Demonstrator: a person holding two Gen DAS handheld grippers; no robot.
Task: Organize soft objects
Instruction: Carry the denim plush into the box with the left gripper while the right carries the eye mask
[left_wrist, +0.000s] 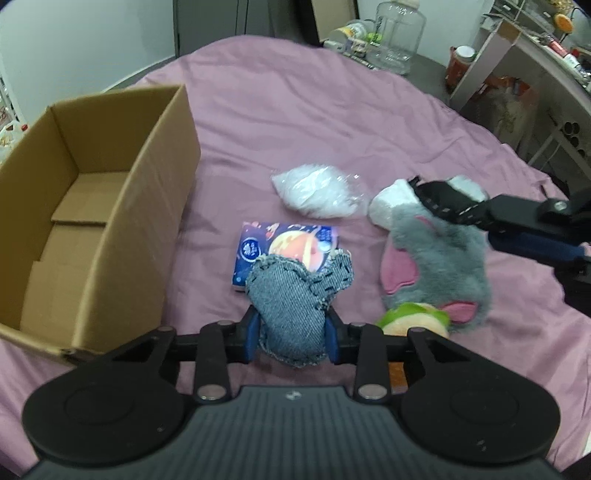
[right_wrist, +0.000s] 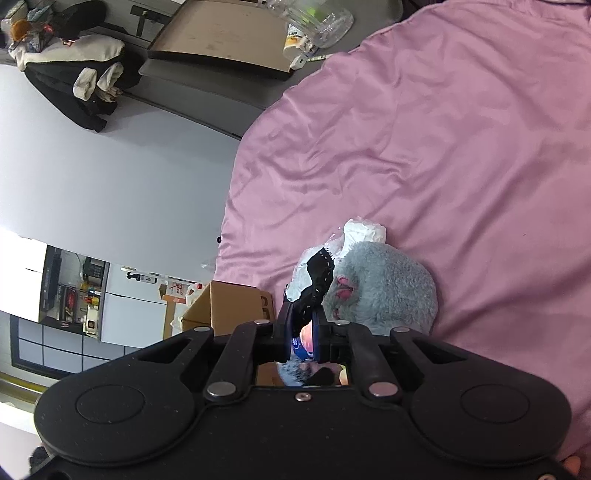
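My left gripper (left_wrist: 291, 325) is shut on a blue denim pouch (left_wrist: 293, 299) and holds it above the pink bed sheet (left_wrist: 295, 110), right of an open cardboard box (left_wrist: 92, 206). A tissue pack (left_wrist: 284, 247) lies under the pouch. A white stuffing bag (left_wrist: 317, 190) lies further off. My right gripper (left_wrist: 436, 199) comes in from the right and is shut on the grey and pink plush toy (left_wrist: 436, 254). In the right wrist view the gripper (right_wrist: 321, 273) pinches the plush (right_wrist: 384, 288) beside the white bag (right_wrist: 364, 229).
A green and tan plush (left_wrist: 413, 319) lies by the grey one. A clear jar (left_wrist: 399, 33) and bottles stand beyond the bed. A desk with clutter (left_wrist: 546, 74) stands at the right. The box also shows in the right wrist view (right_wrist: 229, 306).
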